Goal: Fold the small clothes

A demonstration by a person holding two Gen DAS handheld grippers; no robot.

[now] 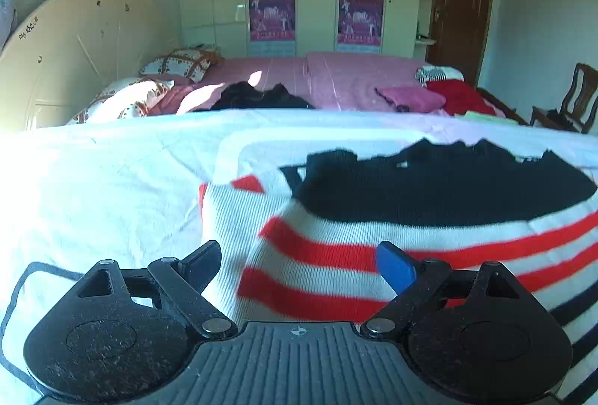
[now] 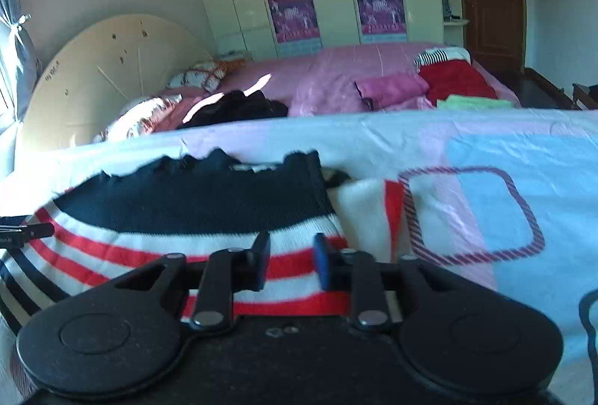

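Note:
A small knitted sweater (image 1: 429,192) lies flat on the pale sheet (image 1: 112,188); it has a navy top, red and white stripes, and thin navy stripes at the near end. My left gripper (image 1: 299,255) hovers over its left part, near a folded-in sleeve (image 1: 231,218), jaws wide open with nothing between them. In the right wrist view the same sweater (image 2: 187,195) spreads to the left, its other sleeve (image 2: 370,207) lying at the right side. My right gripper (image 2: 292,253) is above the red stripes, jaws narrowly apart, pads gripping nothing. A dark part at the left edge (image 2: 22,231) looks like the other gripper.
Beyond the sheet is a pink bed (image 1: 336,76) with a black garment (image 1: 258,98), a pink cloth (image 1: 415,98), a red cloth (image 1: 459,95), a green cloth (image 2: 474,102) and pillows (image 1: 127,98). A round board (image 1: 82,46) leans at the left; a chair (image 1: 568,98) stands at the right.

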